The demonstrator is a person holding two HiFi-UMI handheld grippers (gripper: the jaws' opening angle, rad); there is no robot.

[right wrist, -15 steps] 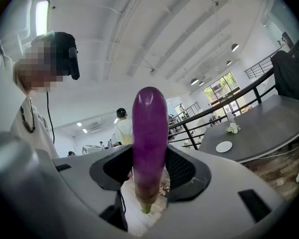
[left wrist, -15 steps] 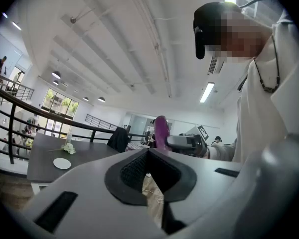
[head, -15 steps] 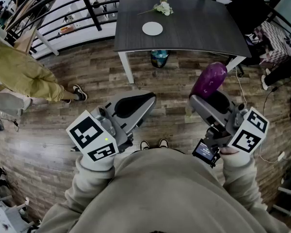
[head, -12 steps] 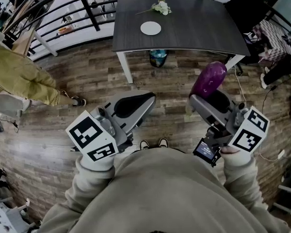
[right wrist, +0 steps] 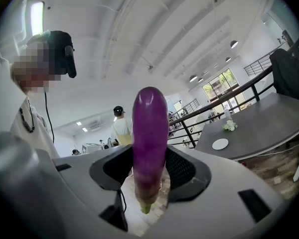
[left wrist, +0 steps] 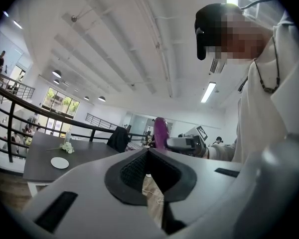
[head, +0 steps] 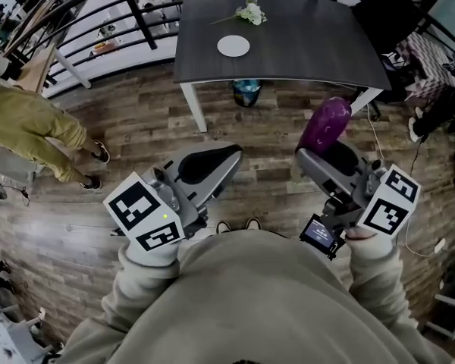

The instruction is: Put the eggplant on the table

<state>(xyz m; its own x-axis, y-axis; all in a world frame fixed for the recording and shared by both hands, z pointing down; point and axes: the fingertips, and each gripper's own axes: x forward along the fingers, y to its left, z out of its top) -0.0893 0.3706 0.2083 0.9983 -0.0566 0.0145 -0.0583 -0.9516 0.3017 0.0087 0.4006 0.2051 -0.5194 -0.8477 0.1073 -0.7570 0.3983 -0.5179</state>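
1. R gripper (head: pixel 322 156): jaws clamped on the glossy purple eggplant (right wrist: pixel 149 133), one black pad on each side. It stands upright btw them, green stem end down.
2. Eggplant isn't on the dark grey rectangular surface (head: pixel 288 44) yet. In head view I see it over the wood-plank floor (head: pixel 136 127), near the surface's front right corner.
3. L gripper (left wrist: pixel 148 152): jaws together at the tips, nothing btw them. It sits beside the R gripper, the two apart.
4. On the surface, far side: round white plate (head: pixel 233 46) and a small bunch of white flowers (head: pixel 252 13), near each other.
5. Person in yellow trousers (head: pixel 30 127) on the floor, far left of head view.
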